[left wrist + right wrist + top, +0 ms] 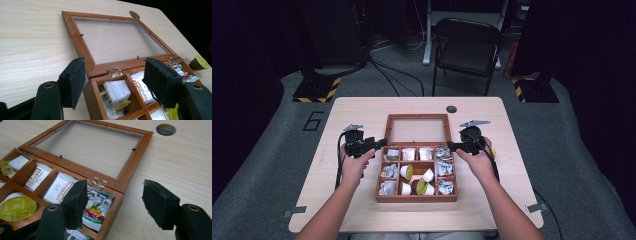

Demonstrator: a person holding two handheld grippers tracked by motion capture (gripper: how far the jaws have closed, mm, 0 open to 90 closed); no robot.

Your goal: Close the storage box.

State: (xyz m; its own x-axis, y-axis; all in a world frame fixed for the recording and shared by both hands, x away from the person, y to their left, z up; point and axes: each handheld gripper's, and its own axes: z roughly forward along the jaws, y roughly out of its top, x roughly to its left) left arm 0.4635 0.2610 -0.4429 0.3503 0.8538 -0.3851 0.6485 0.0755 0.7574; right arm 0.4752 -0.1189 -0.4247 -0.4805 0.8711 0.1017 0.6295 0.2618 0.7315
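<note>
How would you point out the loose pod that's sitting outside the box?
Start at the wooden box in the middle of the table, lid lying open. Go to its right side, past the right tool. The pod stands alone on bare tabletop, brown with a yellow-green top; every other pod sits in a compartment.

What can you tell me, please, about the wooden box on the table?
The wooden box is reddish-brown and lies open near the table's middle. Its lid, a wooden frame around a clear pane, lies flat behind it on two brass hinges. Dividers split it into compartments holding tea sachets and green-lidded pods. A gripper sits at each rear corner, jaws apart, gripping nothing.
</note>
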